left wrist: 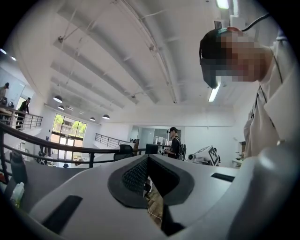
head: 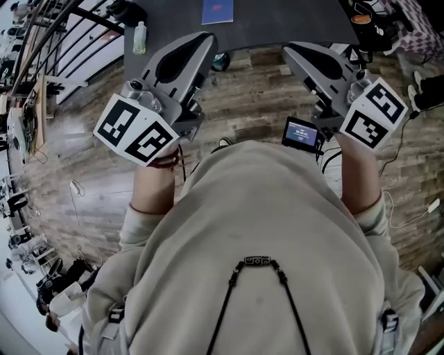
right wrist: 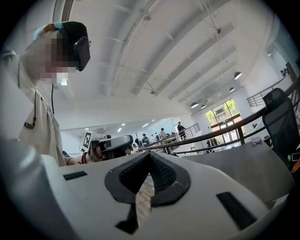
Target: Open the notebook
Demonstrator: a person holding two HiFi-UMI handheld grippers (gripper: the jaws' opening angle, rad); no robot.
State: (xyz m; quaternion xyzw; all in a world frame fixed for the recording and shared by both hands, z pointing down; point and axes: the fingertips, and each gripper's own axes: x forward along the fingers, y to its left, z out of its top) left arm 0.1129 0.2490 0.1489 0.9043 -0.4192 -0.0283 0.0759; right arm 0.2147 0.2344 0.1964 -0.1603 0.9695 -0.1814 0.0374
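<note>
A blue notebook [head: 217,10] lies closed on the dark grey table [head: 291,24] at the top of the head view, beyond both grippers. My left gripper [head: 202,43] is held level in front of my body, short of the table's near edge, its jaws together with nothing between them. My right gripper [head: 291,50] is level beside it, also shut and empty. In the left gripper view the gripper [left wrist: 147,157] shows pads meeting at the tip. The right gripper view shows that gripper [right wrist: 150,154] the same way. Neither gripper view shows the notebook.
A small pale bottle [head: 140,38] stands at the table's left end. A small lit screen [head: 300,134] hangs at my waist. Wooden floor [head: 83,159] lies below, a black railing [head: 62,41] runs at left, and a black chair [right wrist: 279,123] stands by the table.
</note>
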